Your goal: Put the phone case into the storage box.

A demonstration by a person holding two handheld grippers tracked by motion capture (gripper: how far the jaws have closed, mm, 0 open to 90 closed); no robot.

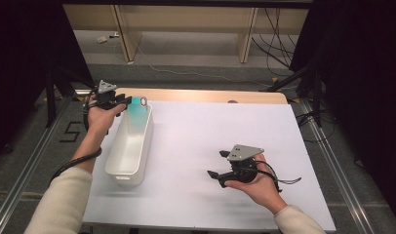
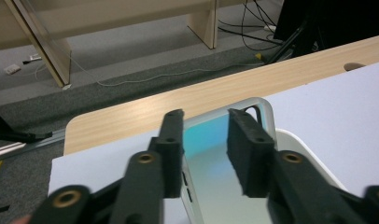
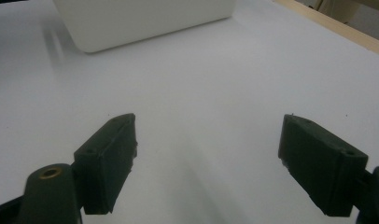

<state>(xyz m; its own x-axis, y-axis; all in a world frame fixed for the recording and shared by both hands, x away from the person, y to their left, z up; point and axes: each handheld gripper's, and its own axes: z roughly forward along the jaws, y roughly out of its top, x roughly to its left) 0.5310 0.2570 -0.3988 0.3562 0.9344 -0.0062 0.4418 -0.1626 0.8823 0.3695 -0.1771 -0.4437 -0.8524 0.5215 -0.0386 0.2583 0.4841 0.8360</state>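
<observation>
Between the black jaws of the left gripper (image 2: pixel 205 151) sits a teal-tinted clear slab (image 2: pixel 211 154), white bin (image 1: pixel 129 146) beneath it, pale lilac-white mat (image 1: pixel 210 146) beyond.

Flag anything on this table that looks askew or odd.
A flat teal-tinted item sits tilted in the far end of the white bin, between the left gripper jaws, not lying flat. Nothing looks spilled or damaged.

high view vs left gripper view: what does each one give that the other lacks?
High view: both of the person's forearms, the right gripper with jaws open over the white sheet, and the whole long white bin.

Left gripper view: a close look at the teal, glassy flat item between the left gripper's own jaws, its white frame above the bin.

Both: left gripper, the item, bin, wooden table edge.
</observation>
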